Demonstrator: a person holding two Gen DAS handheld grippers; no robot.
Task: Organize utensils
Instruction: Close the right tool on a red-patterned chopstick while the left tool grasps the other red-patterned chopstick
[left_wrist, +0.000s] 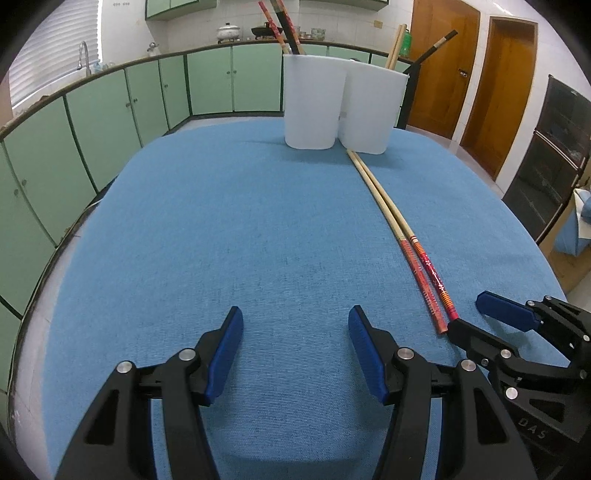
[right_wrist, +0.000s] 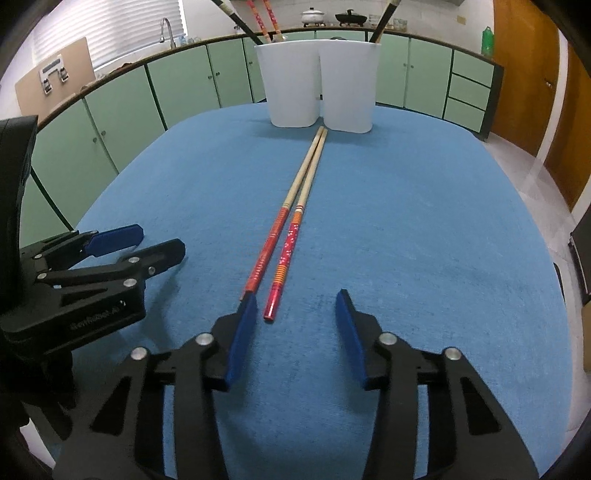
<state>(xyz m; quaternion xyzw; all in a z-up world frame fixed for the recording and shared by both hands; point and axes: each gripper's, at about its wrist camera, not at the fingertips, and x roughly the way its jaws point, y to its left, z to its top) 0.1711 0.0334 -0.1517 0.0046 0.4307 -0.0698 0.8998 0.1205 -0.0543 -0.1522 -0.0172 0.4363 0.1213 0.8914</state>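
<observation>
Right wrist view: right tongs angled down at the desk, released, red chopstick end just inside the gap, untouched. Left tongs alongside, also released, nothing between the pads.

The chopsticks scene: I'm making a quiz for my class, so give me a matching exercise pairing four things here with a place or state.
Things:
1. chopstick pair
2. left gripper
3. left cup
4. tablecloth

Places or states:
A. blue, covering the table
B. lying flat, tips toward the cups
C. open, nothing between the fingers
D. upright, holding red-patterned and black chopsticks

Pairs: 1-B, 2-C, 3-D, 4-A
</observation>
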